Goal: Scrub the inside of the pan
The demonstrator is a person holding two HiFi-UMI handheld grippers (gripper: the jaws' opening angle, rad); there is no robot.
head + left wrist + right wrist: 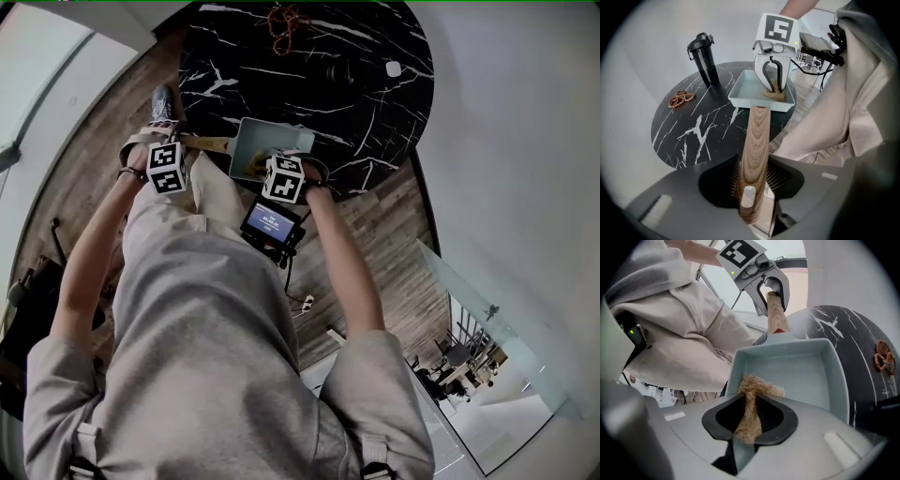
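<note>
A round black marble table (375,56) with white veining stands on a wood-plank floor (84,159). A plain pale wall (525,122) rises beside it. At lower right, a glass partition (487,309) gives onto what may be office chairs and desks (455,361), too small to be sure. The light is soft and even.

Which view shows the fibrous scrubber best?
The right gripper view: the scrubber fills the foreground, clamped in the right gripper, inside the pan. The left gripper view shows it small; the head view, barely a sliver.
</note>
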